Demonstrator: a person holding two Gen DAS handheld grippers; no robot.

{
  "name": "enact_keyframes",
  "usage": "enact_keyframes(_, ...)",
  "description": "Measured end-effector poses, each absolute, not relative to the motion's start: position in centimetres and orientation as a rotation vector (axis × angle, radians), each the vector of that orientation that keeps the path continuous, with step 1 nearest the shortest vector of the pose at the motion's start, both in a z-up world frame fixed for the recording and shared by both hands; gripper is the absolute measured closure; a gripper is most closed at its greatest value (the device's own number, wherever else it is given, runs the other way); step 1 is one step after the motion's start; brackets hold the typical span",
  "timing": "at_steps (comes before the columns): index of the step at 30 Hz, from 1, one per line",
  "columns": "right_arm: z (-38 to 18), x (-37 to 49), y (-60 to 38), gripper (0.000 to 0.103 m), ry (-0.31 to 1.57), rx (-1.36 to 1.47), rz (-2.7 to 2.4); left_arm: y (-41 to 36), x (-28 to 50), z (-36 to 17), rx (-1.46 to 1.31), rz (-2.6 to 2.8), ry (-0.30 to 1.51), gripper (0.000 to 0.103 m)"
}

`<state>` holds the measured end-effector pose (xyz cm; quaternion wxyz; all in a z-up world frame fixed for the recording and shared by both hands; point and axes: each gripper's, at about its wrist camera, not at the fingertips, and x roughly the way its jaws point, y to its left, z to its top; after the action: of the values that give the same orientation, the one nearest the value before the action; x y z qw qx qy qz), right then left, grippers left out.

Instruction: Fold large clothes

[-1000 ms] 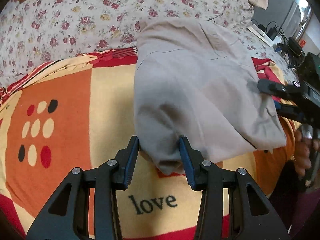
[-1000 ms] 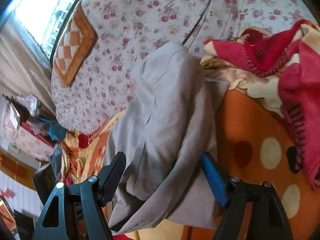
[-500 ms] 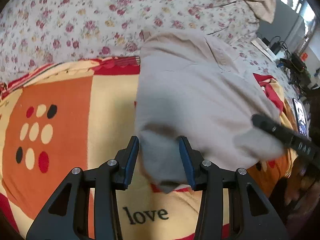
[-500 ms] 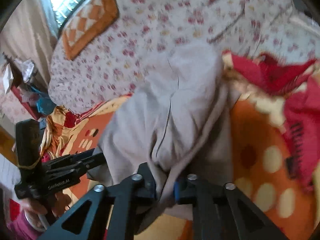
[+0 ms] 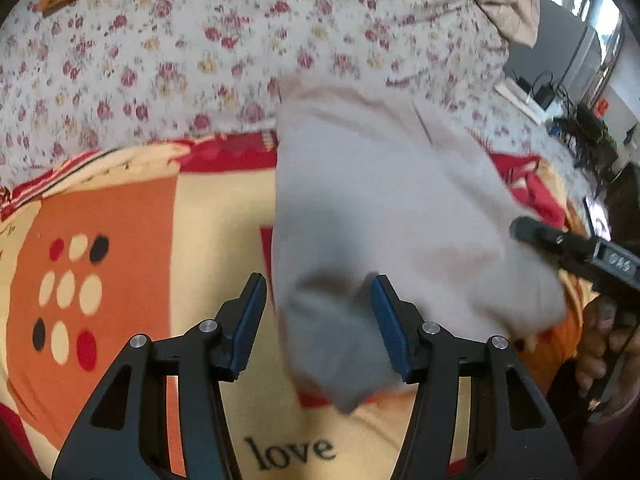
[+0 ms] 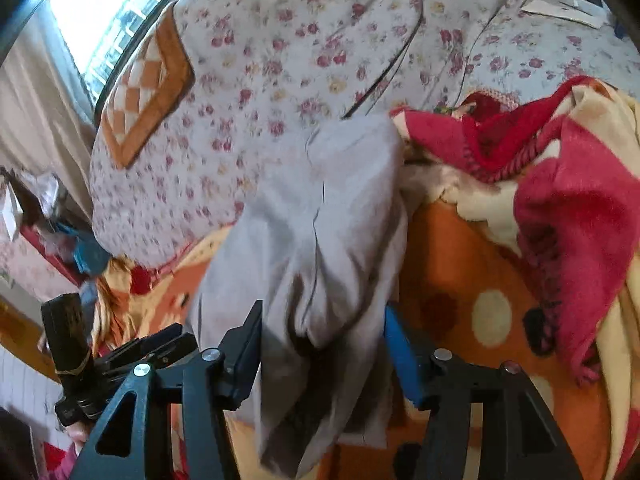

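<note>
A grey-beige garment [image 5: 384, 208] lies folded on a patterned blanket [image 5: 120, 216]. My left gripper [image 5: 320, 324] straddles its near corner and its jaws are opening; the left pad stands clear of the cloth and the right pad is at its edge. In the right wrist view the same garment [image 6: 320, 220] bunches between the fingers of my right gripper [image 6: 324, 348], whose jaws are also opening and no longer pinch it. The right gripper [image 5: 528, 234] shows at the garment's right edge in the left wrist view, and the left gripper [image 6: 180, 340] at lower left in the right wrist view.
A floral bedsheet [image 5: 200, 52] covers the bed beyond the blanket. An orange checked pillow [image 6: 148, 92] lies near the window. A red part of the blanket [image 6: 572, 208] is heaped to the right of the garment. Cables and devices [image 5: 588, 136] sit at far right.
The left jaws have spread wider around the garment's corner. The right gripper pinched the cloth shut half a second ago and has since parted its jaws again.
</note>
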<state>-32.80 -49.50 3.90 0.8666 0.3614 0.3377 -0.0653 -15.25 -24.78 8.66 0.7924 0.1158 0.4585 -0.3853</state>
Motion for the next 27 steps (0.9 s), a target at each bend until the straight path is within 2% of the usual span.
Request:
enact_keyframes(3,3.7,-31.0,-50.5,0.048,0.695,0.786,-0.147,-26.3,-14.0,8.5,0.243,-0.807,0.992,0.048)
enact_keyframes(5,3.6,-29.5,-50.6,0.061,0.699,0.777,-0.147,-27.4,-13.3,7.5,0.254,-0.794,1.006,0.048)
enact_keyframes(6,3.5,-28.8,-50.6,0.074,0.710,0.750,-0.149,-27.9,-13.2,6.7,0.271,-0.796,1.016,0.047)
enact_keyframes(7,3.6,-28.5,-50.6,0.078,0.720,0.724,-0.163,-28.1,-13.1,6.1,0.279,-0.800,1.024,0.045)
enact_keyframes(9,2.3,-28.2,-50.9,0.080,0.770,0.693,-0.209,-28.1,-13.2,4.6,0.273,-0.806,1.039,0.039)
enact_keyframes(12,1.2,-29.0,-52.1,0.079,0.772,0.773,-0.158,-27.8,-13.1,4.9,0.267,-0.814,1.047,0.039)
enact_keyframes(14,2.5,-29.5,-52.8,0.065,0.719,0.789,-0.139,-27.9,-12.8,6.2,0.266,-0.809,1.013,0.039)
enact_keyframes(15,3.5,-29.7,-53.5,0.039,0.678,0.786,-0.172,-28.0,-12.7,6.8,0.270,-0.803,0.986,0.039)
enact_keyframes(16,3.9,-29.8,-53.8,0.023,0.652,0.786,-0.195,-28.5,-12.5,7.5,0.282,-0.800,0.960,0.039)
enact_keyframes(17,4.4,-29.4,-54.6,0.022,0.627,0.795,-0.223,-28.8,-12.2,7.8,0.290,-0.800,0.953,0.039)
enact_keyframes(20,4.1,-26.2,-55.9,0.022,0.706,0.806,-0.211,-30.5,-11.1,8.0,0.302,-0.787,0.952,0.039)
enact_keyframes(21,3.6,-25.0,-56.1,0.026,0.735,0.804,-0.204,-31.0,-10.8,7.8,0.309,-0.783,0.957,0.039)
enact_keyframes(22,3.3,-23.9,-56.1,0.045,0.757,0.798,-0.196,-31.6,-10.4,7.2,0.318,-0.778,0.974,0.039)
enact_keyframes(25,2.8,-21.9,-55.6,0.079,0.798,0.716,-0.207,-32.3,-10.0,5.8,0.325,-0.775,1.011,0.039)
enact_keyframes(27,2.5,-22.0,-56.2,0.089,0.786,0.684,-0.254,-32.7,-10.2,4.7,0.347,-0.781,1.009,0.038)
